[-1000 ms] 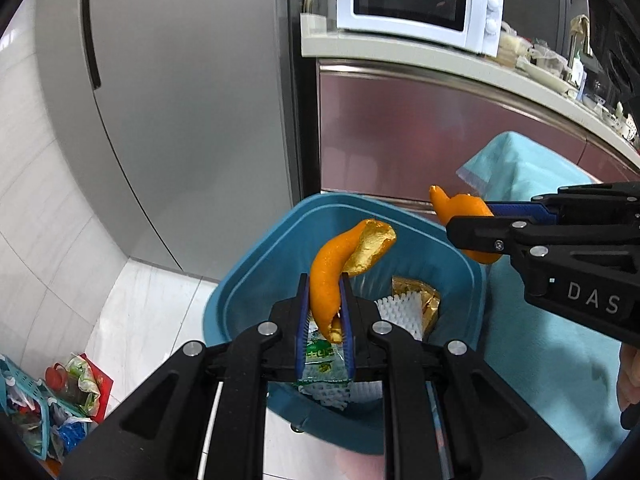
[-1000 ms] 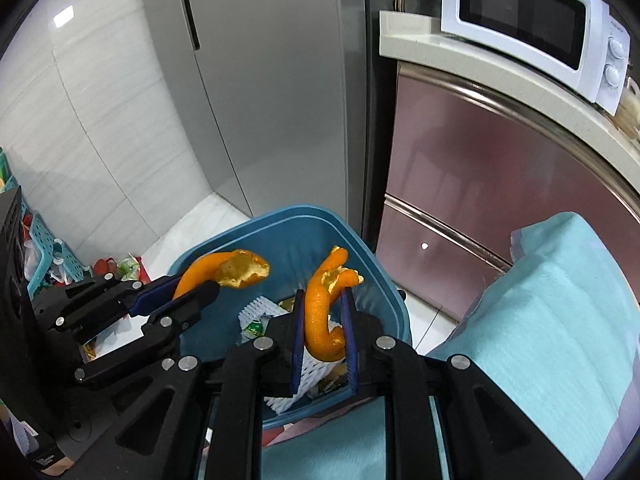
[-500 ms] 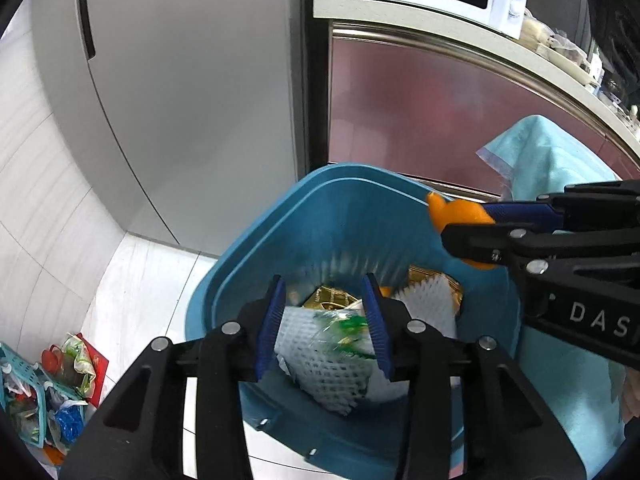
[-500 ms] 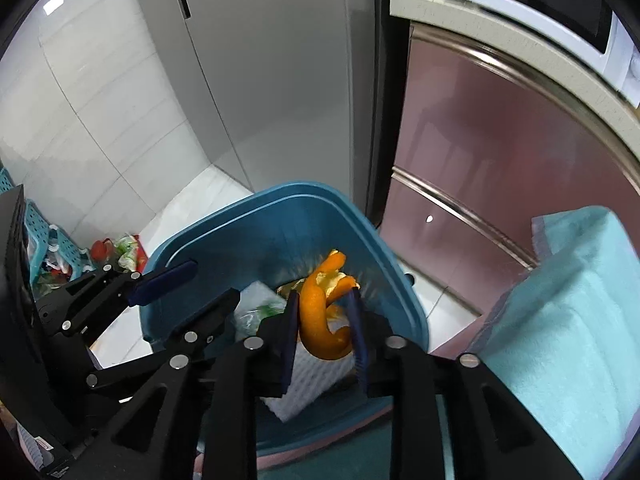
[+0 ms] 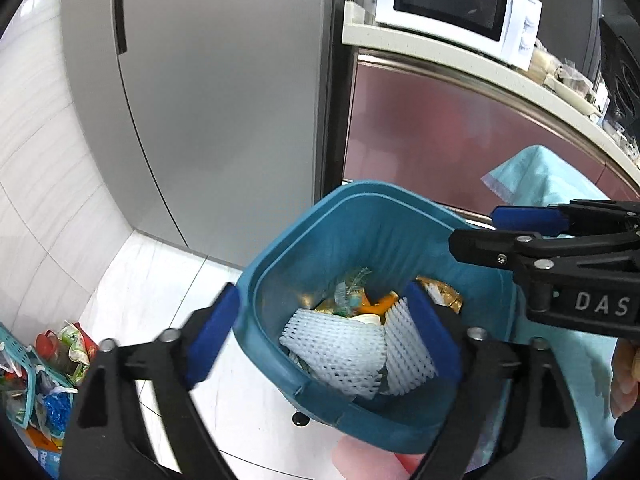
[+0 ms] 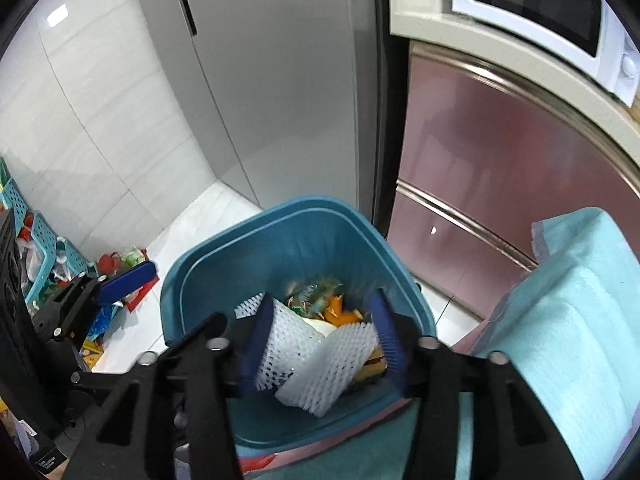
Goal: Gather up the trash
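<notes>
Both jaws opening, empty: left gripper, "DAS"-marked right gripper, possibly above bin.

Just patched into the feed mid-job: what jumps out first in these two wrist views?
The teal bin dominates both views, standing on the white floor beside the grey fridge, with white foam netting and orange peel inside. Above it, the left gripper and right gripper have just been opening, with nothing between their pads.

Home kitchen, steel fridge, microwave, countertop
</notes>
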{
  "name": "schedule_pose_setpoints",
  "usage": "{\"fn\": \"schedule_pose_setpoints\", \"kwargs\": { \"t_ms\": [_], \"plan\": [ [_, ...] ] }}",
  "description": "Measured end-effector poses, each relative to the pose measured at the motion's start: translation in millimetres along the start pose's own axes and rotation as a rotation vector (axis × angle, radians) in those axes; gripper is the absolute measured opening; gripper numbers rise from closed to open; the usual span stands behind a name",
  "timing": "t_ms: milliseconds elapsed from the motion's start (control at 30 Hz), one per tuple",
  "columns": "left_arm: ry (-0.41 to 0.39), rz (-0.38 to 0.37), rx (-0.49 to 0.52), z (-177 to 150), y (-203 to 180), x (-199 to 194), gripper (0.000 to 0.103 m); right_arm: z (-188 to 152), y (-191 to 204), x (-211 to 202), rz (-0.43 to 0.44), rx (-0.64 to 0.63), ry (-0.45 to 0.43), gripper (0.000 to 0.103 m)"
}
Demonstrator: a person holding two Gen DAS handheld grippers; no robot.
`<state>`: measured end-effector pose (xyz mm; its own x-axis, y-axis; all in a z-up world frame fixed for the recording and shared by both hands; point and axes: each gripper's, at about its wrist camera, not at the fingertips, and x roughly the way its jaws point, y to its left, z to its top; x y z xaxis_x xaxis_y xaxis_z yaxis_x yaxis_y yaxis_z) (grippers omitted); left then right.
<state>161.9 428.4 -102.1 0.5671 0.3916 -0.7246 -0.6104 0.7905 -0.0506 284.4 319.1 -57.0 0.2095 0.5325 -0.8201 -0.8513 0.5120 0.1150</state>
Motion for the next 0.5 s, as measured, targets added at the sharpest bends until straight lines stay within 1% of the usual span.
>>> {"fn": "schedule_pose_setpoints", "kwargs": {
  "t_ms": [33,67,133,233,300,367,500],
  "plan": [
    [-0.007,0.001,-0.004,0.2,0.1,-3.4,0.095,0.1,-0.4,-3.7,-0.002,0.001,-0.010,0.061],
    [-0.019,0.005,-0.011,0.5,0.0,-8.5,0.097,-0.6,-1.6,-9.6,-0.006,0.003,-0.027,0.069],
    [-0.031,0.005,-0.018,0.2,2.3,-17.1,0.097,-3.2,-4.2,-21.8,-0.018,0.005,-0.059,0.073],
    [-0.044,0.013,-0.033,0.6,3.0,-31.2,0.097,-7.2,-9.8,-36.9,-0.044,0.003,-0.099,0.087],
    [-0.058,0.009,-0.036,1.2,0.9,-40.8,0.097,-12.8,-14.4,-51.0,-0.070,0.003,-0.135,0.088],
    [-0.073,0.010,-0.032,0.9,-5.9,-52.0,0.097,-19.6,-21.0,-65.9,-0.086,0.014,-0.168,0.093],
    [-0.100,-0.005,-0.026,-3.8,-17.2,-75.7,0.097,-36.5,-34.3,-92.9,-0.121,0.033,-0.225,0.096]
  ]
}}
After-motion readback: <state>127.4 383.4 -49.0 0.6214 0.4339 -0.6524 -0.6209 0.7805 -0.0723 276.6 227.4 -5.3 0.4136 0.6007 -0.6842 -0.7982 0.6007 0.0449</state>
